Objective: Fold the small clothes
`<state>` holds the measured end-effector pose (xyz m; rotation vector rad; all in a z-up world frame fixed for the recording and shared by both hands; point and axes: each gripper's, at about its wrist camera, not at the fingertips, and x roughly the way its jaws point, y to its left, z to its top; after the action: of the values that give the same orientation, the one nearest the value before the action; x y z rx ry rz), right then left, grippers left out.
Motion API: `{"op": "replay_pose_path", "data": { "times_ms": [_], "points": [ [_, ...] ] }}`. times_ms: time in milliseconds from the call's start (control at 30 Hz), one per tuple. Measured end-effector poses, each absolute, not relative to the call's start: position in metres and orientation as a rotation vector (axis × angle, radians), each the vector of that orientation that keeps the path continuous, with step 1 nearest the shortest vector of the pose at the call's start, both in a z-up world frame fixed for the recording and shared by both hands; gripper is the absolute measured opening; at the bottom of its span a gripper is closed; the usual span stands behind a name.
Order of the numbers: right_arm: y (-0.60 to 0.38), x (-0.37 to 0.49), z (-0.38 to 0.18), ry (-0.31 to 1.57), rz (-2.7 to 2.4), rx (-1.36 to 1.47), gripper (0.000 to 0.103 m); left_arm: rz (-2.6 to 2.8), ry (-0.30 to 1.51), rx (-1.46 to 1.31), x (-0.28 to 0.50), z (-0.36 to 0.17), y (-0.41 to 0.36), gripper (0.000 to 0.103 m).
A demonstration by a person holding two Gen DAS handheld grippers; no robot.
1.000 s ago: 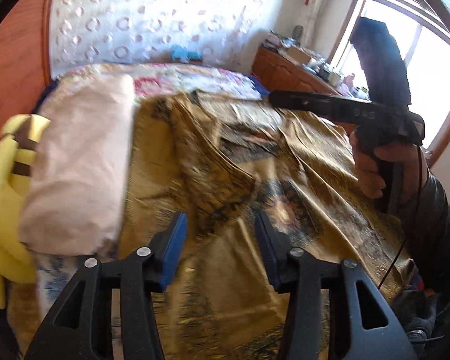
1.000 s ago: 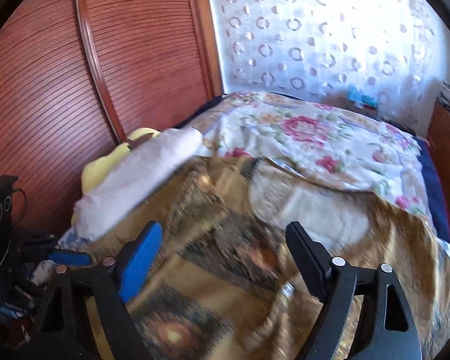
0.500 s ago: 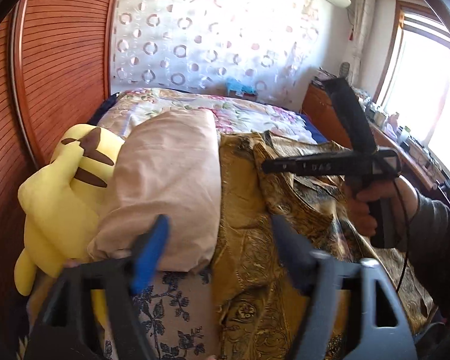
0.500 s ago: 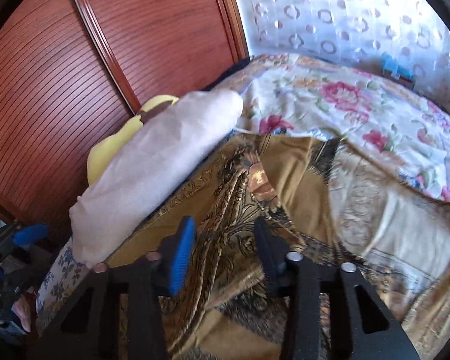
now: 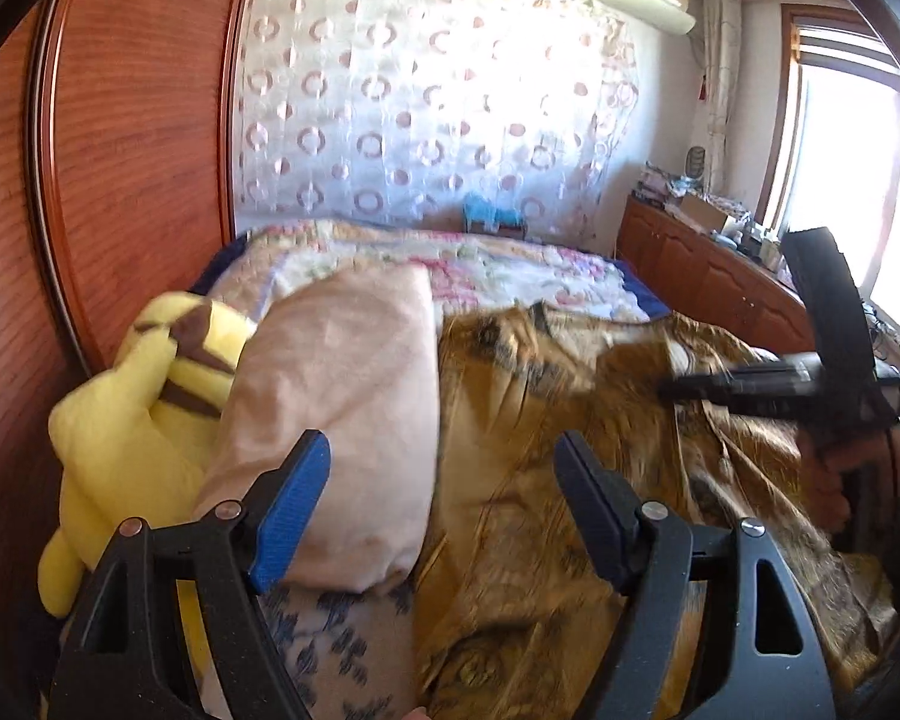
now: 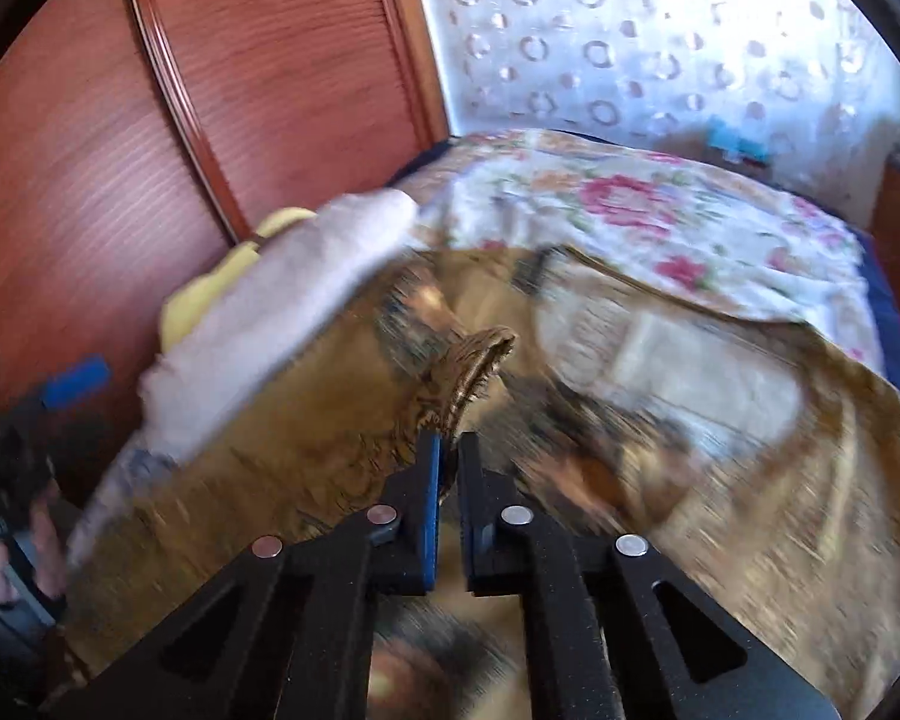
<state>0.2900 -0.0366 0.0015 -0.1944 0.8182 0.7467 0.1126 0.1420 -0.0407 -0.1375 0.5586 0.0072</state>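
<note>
A: Where does the garment lie?

B: The gold patterned garment [image 5: 570, 420] spreads over the bed [image 5: 510, 264], filling the lower right of the left wrist view, just beside the pink pillow [image 5: 342, 408] at centre left. In the right wrist view it covers the lower half of the frame.

A: What does the right gripper [image 6: 448, 450] hold?

B: Its jaws have just been closing, and a bunched ridge of the gold cloth stands pinched between them, poking up past the tips at the frame's centre. The pinch probably serves to lift an edge so that it can be carried over for a fold.

A: And its pose?

B: It tilts steeply down toward the cloth; in the left wrist view the person's hand [image 5: 834, 480] grasps its handle at the right edge.

A: The left gripper [image 5: 444, 480]?

B: Its jaws have just been opening and now stand wide with nothing between them, slanted down over the seam where pillow meets garment, probably readying for its own corner. A yellow plush toy [image 5: 132, 420] sits at left against the wooden headboard [image 5: 120, 180].
</note>
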Motion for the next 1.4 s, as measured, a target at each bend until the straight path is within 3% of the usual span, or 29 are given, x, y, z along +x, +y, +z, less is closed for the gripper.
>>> {"op": "replay_pose_path", "data": {
  "times_ms": [67, 100, 200, 433, 567, 867, 1133, 1400],
  "points": [
    [-0.048, 0.285, -0.002, 0.814, 0.694, -0.213, 0.040, 0.006, 0.526, -0.137, 0.119, -0.038, 0.132, 0.078],
    [-0.056, 0.282, -0.001, 0.804, 0.681, -0.201, 0.043, 0.001, 0.508, -0.143, 0.123, -0.036, 0.128, 0.078],
    [-0.086, 0.280, 0.001, 0.800, 0.642, -0.139, 0.049, -0.018, 0.464, -0.156, 0.138, -0.033, 0.110, 0.078],
    [-0.177, 0.259, 0.022, 0.739, 0.487, -0.050, 0.049, -0.090, 0.478, -0.124, 0.174, -0.039, 0.059, 0.078],
    [-0.238, 0.244, 0.026, 0.713, 0.371, -0.007, 0.062, -0.156, 0.530, -0.114, 0.192, -0.045, 0.027, 0.078],
    [-0.338, 0.224, 0.004, 0.735, 0.160, 0.051, 0.062, -0.239, 0.639, -0.040, 0.219, -0.057, -0.042, 0.078],
    [-0.370, 0.253, -0.015, 0.828, 0.134, 0.126, 0.062, -0.285, 0.668, 0.026, 0.240, -0.060, -0.094, 0.078],
    [-0.391, 0.260, -0.013, 0.908, 0.196, 0.156, 0.062, -0.356, 0.855, 0.093, 0.256, -0.085, -0.126, 0.078]
  ]
}}
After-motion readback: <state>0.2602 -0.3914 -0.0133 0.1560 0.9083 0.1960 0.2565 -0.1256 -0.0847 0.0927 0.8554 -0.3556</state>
